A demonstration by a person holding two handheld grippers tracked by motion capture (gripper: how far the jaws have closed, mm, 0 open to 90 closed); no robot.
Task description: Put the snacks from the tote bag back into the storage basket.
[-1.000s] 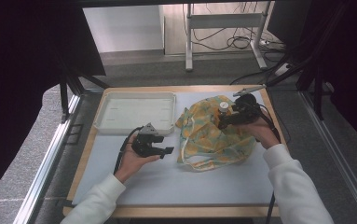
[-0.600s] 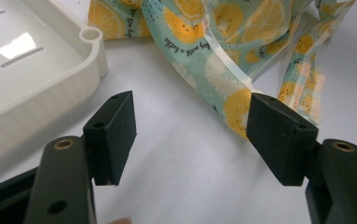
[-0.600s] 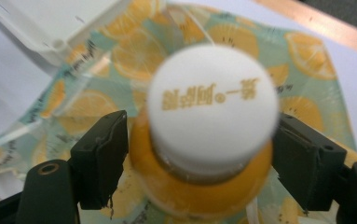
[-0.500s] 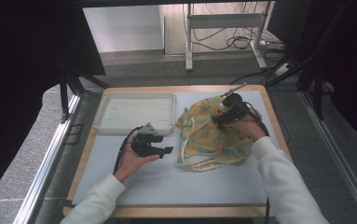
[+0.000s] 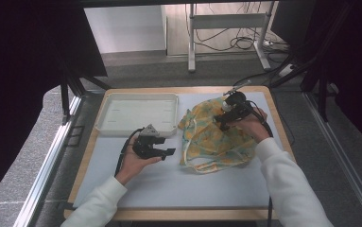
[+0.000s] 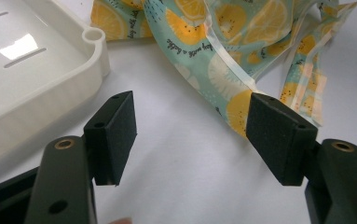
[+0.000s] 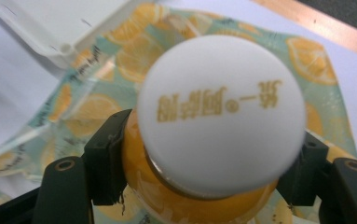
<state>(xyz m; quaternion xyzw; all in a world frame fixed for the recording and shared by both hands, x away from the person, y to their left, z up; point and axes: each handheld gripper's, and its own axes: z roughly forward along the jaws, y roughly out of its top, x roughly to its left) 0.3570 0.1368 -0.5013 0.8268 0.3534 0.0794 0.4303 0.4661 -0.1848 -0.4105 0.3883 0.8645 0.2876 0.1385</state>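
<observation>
I am reaching both forearms in over the near edge of the bench (image 5: 122, 198), sleeves white, each hand wrapped round a gripper. My left gripper (image 5: 169, 152) is resting low near the middle of the bench, just in front of the white tray (image 5: 104, 124) at the far left, its jaws pointing right toward the lemon-print cloth (image 5: 207, 142). Those jaws are standing wide apart with nothing between them. My right gripper (image 5: 222, 124) is hovering over the cloth's far part, toward the far right corner of the bench, wrist bent so the jaws are aiming left and down.

The right gripper view is showing what the high view leaves too small to read: my jaws are clamped on a yellow bottle (image 7: 167, 205), pads pressing its body on both sides just below a white cap (image 7: 220, 114) bearing gold printed characters. Cloth and a tray corner are lying behind it.

The left gripper view is showing the cloth's near edge just beyond my right-hand pad (image 6: 278, 135), the tray's rounded corner beside the other pad.
</observation>
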